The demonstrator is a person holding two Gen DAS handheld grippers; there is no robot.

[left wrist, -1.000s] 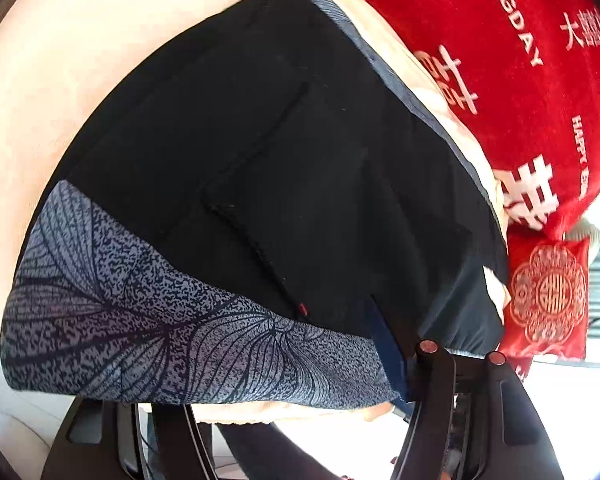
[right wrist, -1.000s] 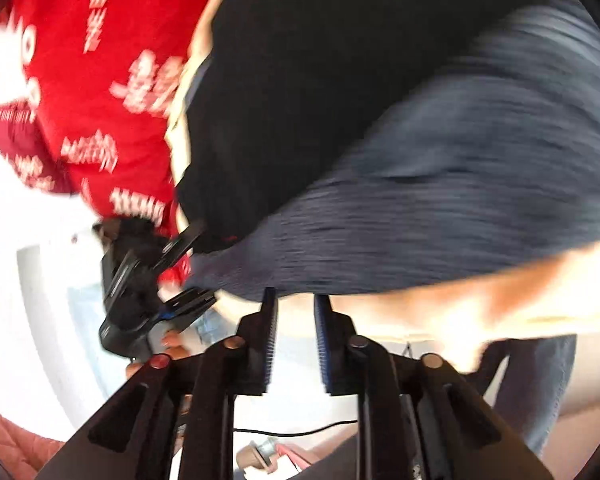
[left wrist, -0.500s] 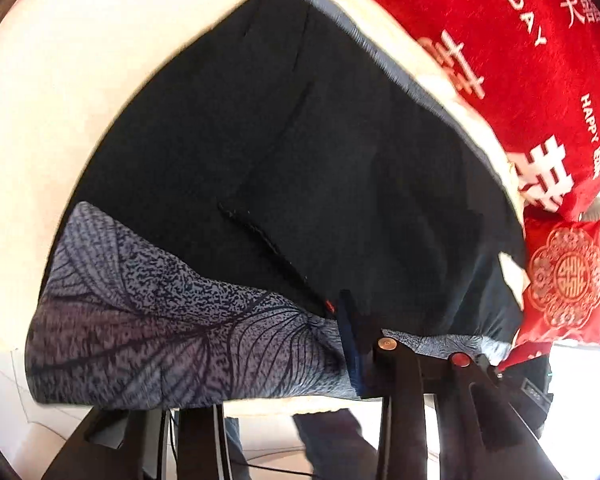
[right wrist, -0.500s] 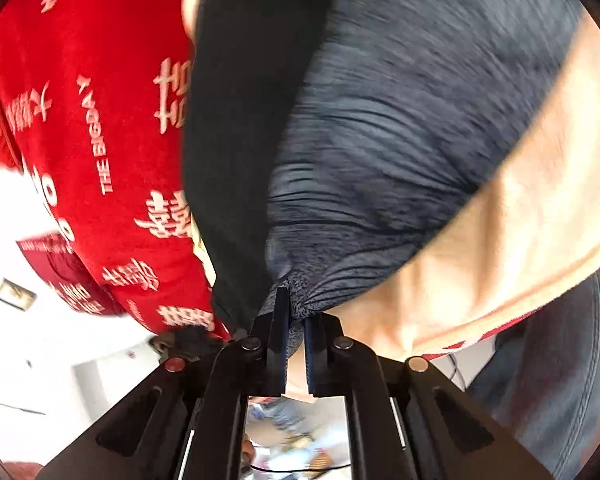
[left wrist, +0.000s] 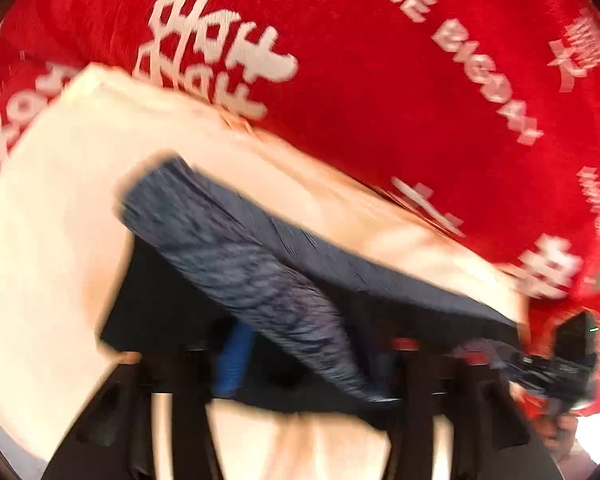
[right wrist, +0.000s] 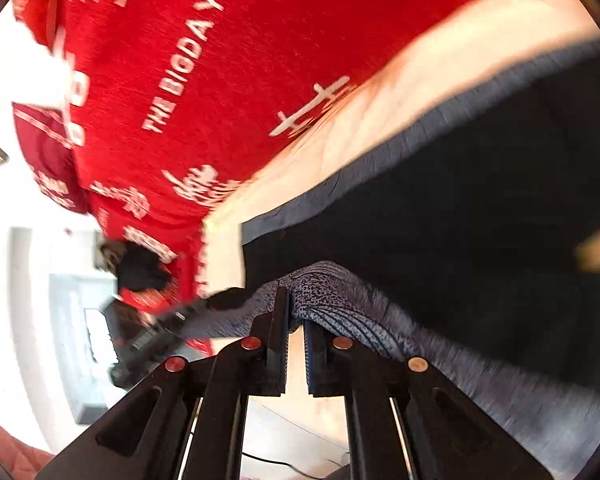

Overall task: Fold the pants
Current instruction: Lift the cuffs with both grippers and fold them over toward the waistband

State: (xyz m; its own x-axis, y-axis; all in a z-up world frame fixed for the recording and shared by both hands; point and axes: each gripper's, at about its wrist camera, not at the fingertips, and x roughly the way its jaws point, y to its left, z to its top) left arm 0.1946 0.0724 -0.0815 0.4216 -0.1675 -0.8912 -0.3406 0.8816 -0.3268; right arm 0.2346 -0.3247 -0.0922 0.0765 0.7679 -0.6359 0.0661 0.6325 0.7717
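The pants (right wrist: 480, 224) are black with a grey leaf-print band (left wrist: 260, 280) and lie on a cream blanket (left wrist: 52, 208). My right gripper (right wrist: 296, 320) is shut on the printed edge (right wrist: 332, 300) and holds it raised. In the left wrist view the printed band hangs lifted across the frame. My left gripper (left wrist: 300, 360) sits under it, its fingers (left wrist: 412, 368) wide apart and blurred, with cloth draped over them. The right gripper (left wrist: 556, 364) shows at the far right of that view.
A red cover with white lettering (left wrist: 380, 60) lies beyond the cream blanket and also shows in the right wrist view (right wrist: 220, 80). A white wall and dark furniture (right wrist: 132, 312) lie at the left of the right wrist view.
The right gripper has closed on the printed edge and lifted it. Both grippers have swung up and forward, raising the band off the blanket. The left view now faces the red cover.
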